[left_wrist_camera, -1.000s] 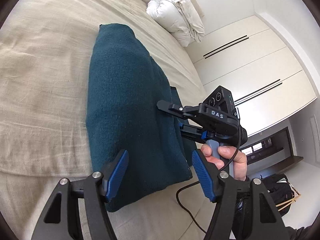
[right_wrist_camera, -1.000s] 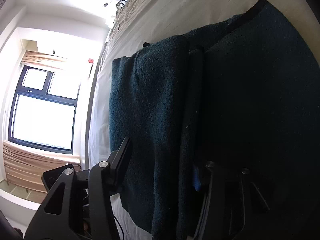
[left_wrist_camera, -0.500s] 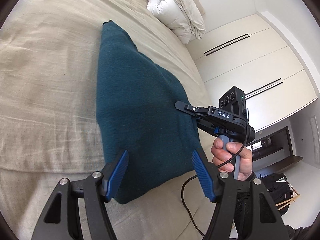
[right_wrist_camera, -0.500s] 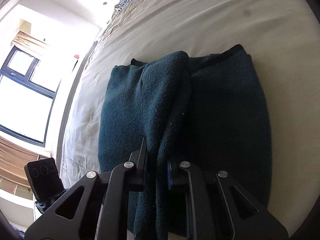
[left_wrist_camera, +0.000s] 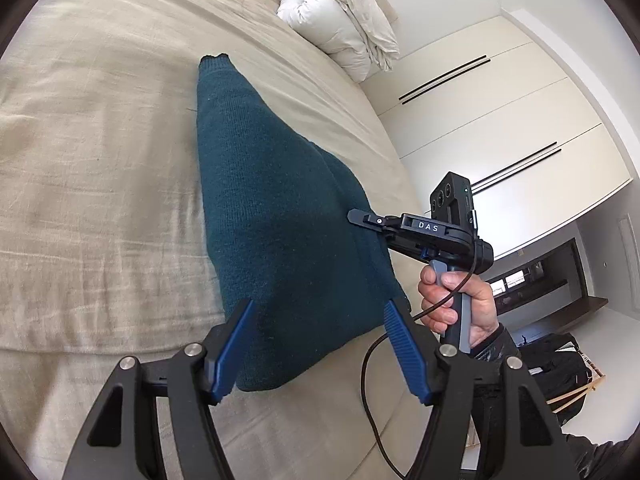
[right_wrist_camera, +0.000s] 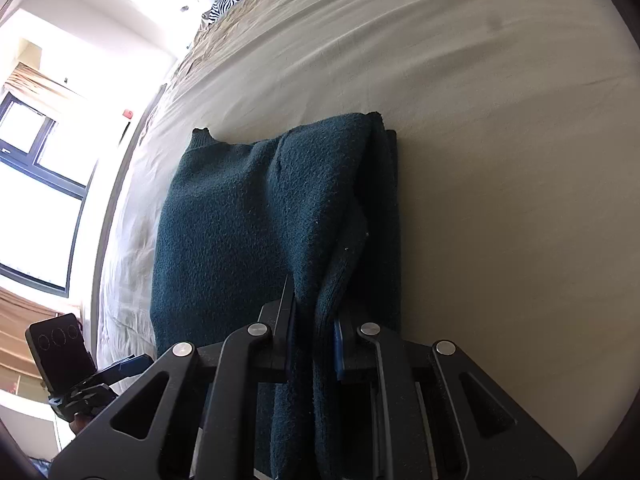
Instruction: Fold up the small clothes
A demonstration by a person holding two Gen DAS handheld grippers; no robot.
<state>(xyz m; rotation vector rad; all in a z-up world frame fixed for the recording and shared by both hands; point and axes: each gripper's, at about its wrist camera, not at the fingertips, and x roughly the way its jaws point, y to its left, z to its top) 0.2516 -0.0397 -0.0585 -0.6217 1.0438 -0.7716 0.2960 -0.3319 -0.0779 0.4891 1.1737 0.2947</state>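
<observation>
Right wrist view showed the right gripper point(right_wrist_camera: 314, 336) clamped on the teal sweater's point(right_wrist_camera: 248, 216) edge, now carried across the garment on the bed point(right_wrist_camera: 500, 160); the fold was nearly laid. Left gripper point(left_wrist_camera: 320, 344) hovered open.

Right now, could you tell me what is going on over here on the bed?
A person is folding a dark teal sweater on the beige bed cover. The right gripper is shut on a raised fold along one edge. The left gripper is open, holding nothing, just in front of the sweater's near end.
</observation>
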